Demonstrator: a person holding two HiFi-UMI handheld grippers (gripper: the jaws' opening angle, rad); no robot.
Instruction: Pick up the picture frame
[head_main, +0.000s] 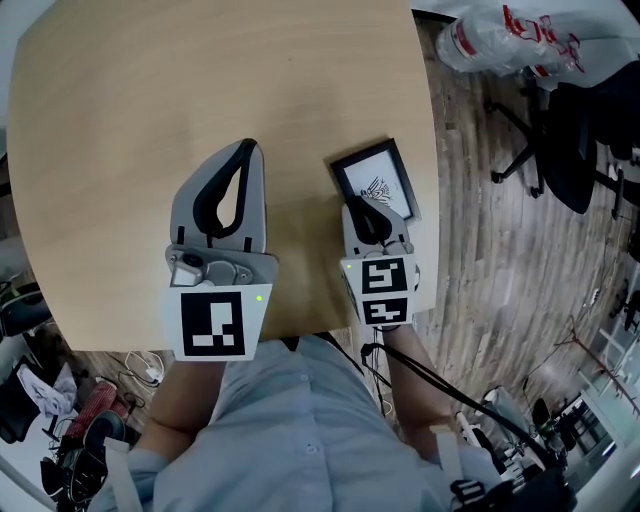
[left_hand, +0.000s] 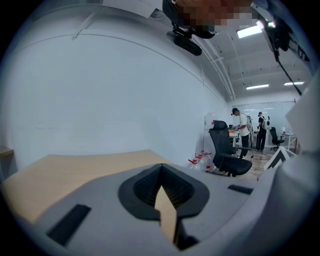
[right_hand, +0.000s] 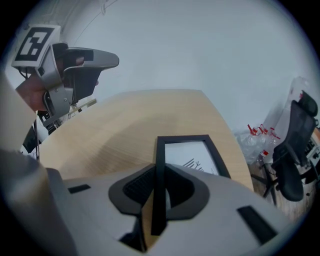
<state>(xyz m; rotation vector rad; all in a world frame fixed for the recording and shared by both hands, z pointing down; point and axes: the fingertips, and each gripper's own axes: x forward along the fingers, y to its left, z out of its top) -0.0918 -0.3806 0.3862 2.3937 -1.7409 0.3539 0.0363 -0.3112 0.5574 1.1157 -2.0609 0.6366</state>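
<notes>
A black picture frame (head_main: 378, 180) with a white sheet and a dark sketch lies flat near the right edge of the wooden table (head_main: 200, 80). My right gripper (head_main: 355, 200) is at its near left corner. In the right gripper view the frame's (right_hand: 192, 152) left bar runs between the jaws, and the right gripper (right_hand: 159, 167) is shut on it, pads against both sides. My left gripper (head_main: 248, 143) hangs over bare table to the frame's left, shut with nothing in it. The left gripper view shows the left gripper's tips (left_hand: 161, 166) meeting over the table (left_hand: 75, 170).
The table's right edge runs just past the frame. On the wood floor beyond are a black office chair (head_main: 570, 130) and a plastic bag (head_main: 500, 40). Cables and cloth lie on the floor at lower left (head_main: 60, 400). People (left_hand: 242, 127) stand far off.
</notes>
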